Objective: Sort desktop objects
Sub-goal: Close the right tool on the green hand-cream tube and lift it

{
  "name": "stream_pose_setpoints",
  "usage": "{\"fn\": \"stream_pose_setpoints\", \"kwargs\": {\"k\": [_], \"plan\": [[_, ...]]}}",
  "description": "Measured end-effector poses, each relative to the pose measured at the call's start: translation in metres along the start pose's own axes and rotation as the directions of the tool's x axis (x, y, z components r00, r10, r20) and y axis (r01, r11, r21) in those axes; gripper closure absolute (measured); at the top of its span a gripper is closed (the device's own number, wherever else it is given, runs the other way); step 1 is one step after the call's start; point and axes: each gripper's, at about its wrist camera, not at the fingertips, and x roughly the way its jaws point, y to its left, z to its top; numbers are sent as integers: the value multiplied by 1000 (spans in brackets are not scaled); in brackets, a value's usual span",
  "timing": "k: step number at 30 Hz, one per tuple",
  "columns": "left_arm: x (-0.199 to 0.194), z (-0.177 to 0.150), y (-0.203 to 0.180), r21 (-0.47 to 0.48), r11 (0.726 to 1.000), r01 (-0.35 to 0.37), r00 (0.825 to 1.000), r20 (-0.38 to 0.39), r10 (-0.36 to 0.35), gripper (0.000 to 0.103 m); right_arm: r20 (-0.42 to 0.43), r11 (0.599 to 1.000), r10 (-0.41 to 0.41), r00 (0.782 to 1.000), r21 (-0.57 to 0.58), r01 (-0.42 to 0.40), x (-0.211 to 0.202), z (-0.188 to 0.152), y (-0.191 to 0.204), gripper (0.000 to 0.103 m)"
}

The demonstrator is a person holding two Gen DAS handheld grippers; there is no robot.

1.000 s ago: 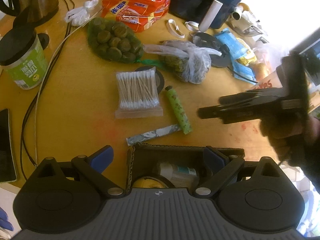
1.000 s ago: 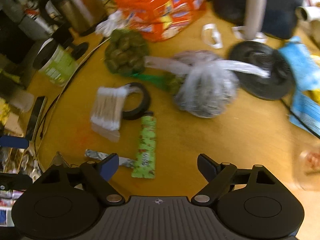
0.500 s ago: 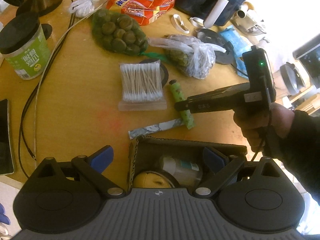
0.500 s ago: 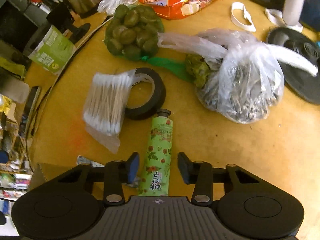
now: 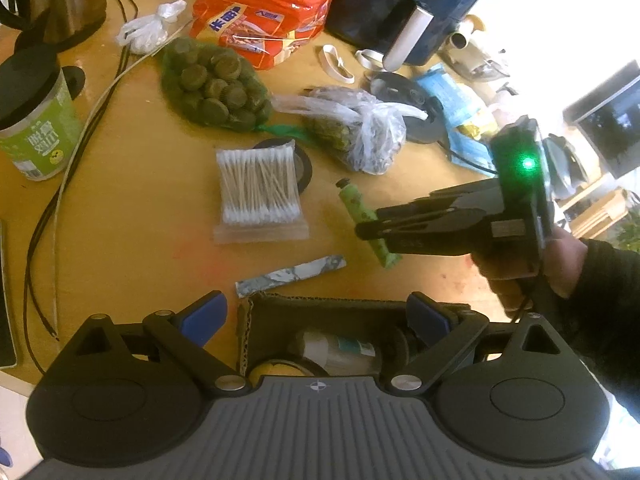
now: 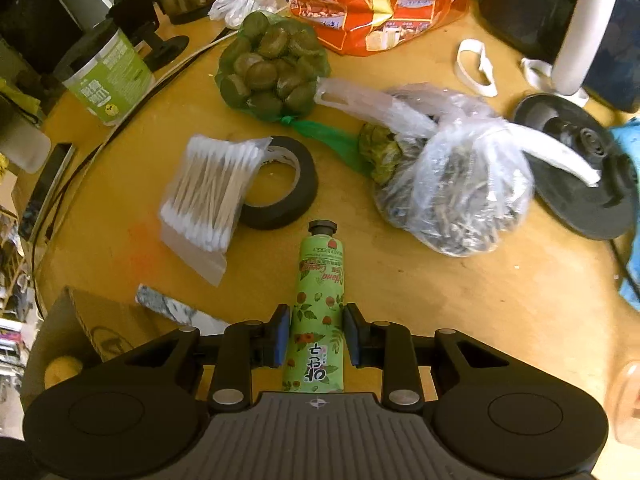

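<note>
A green hand-cream tube point(image 6: 318, 292) lies on the yellow table, cap pointing away. My right gripper point(image 6: 316, 334) is shut on its lower half, both blue pads against its sides. In the left wrist view the right gripper point(image 5: 370, 226) reaches in from the right over the tube point(image 5: 354, 202). My left gripper point(image 5: 316, 312) is open and empty, above a cardboard box point(image 5: 256, 312) that holds a white bottle point(image 5: 336, 354) and a yellow thing. A bag of cotton swabs point(image 5: 258, 192), a black tape roll point(image 6: 280, 184) and a silvery sachet point(image 5: 290, 274) lie near the tube.
A green net of round items point(image 6: 272, 68), a clear bag of dried bits point(image 6: 452, 192), an orange snack bag point(image 5: 260, 12), a green-labelled jar point(image 5: 32, 120), a kettle, cables point(image 5: 52, 184), a black appliance point(image 5: 404, 4) and a black disc point(image 6: 580, 176) crowd the far table.
My right gripper moved forward along the tube and its fingers closed from half open onto the tube. The left gripper stayed over the box.
</note>
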Motion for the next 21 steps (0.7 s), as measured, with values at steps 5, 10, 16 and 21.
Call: {"fn": "stream_pose_setpoints", "kwargs": {"k": [5, 10, 16, 21], "plan": [[-1, 2, 1, 15, 1000, 1, 1000, 1, -1, 5, 4, 999, -11, 1000, 35, 10, -13, -11, -10, 72], [-4, 7, 2, 30, 1000, 6, 1000, 15, -7, 5, 19, 997, -22, 1000, 74, 20, -28, -22, -18, 71], [2, 18, 1, 68, 998, 3, 1000, 7, -4, 6, 62, 991, -26, 998, 134, 18, -51, -30, -22, 71], [15, 30, -2, 155, 987, 39, 999, -42, -33, 7, 101, 982, -14, 995, 190, -5, -70, -36, -24, 71]]}}
